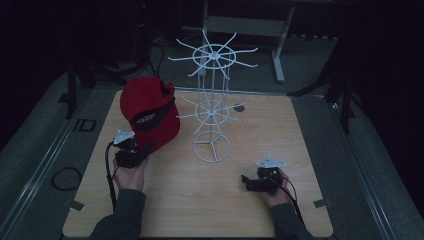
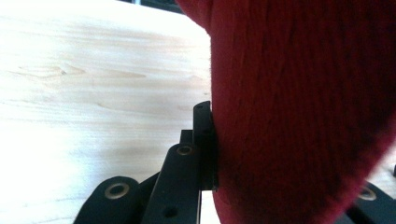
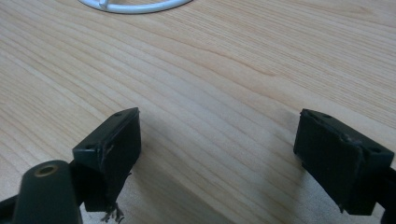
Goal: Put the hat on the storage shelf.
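Pale wooden table (image 1: 165, 200) stands in a dark room, bearing a white wire rack (image 1: 212, 107).

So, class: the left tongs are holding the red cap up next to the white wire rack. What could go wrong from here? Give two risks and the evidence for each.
1. The left tongs pinch the red cap only at the brim's edge, so the cap may sag or slip loose.
2. The white wire rack looks light on its thin ring base; pushing the cap onto a prong could tip it, since the right tongs, open, rest on the table apart from it.
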### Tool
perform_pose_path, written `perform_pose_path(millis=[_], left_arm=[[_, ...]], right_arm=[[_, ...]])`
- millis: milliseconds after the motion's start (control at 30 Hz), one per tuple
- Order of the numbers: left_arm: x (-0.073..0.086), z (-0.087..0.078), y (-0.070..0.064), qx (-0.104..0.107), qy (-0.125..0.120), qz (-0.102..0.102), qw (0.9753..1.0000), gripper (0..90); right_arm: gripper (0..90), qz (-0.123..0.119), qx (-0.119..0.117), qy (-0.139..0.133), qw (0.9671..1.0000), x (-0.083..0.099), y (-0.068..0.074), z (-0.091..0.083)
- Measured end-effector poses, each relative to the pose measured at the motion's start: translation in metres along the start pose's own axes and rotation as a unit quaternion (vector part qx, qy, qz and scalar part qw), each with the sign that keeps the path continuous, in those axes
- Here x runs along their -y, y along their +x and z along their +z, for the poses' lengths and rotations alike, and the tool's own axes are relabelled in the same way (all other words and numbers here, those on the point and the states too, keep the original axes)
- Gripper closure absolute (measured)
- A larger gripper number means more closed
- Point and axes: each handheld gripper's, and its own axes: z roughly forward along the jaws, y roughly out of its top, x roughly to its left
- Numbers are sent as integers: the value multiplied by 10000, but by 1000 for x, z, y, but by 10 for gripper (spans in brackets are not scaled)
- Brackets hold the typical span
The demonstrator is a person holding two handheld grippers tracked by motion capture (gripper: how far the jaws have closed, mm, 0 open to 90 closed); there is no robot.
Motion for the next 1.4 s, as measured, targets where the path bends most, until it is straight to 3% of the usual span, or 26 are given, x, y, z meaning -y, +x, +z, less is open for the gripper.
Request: perform_pose_path(millis=[400,933,1400], left_arm=[[-23,-13,-6,26,-251,123,9996,854],[-40,-21,-16,109,-367,268,9989,853],[-52,-29,-21,140,-566,234,9980,853]], right_arm=[[147,11,2,1,10000,0,0,0],[147,-5,5,-10,10000,0,0,0],[147,3,5,-1,10000,0,0,0]])
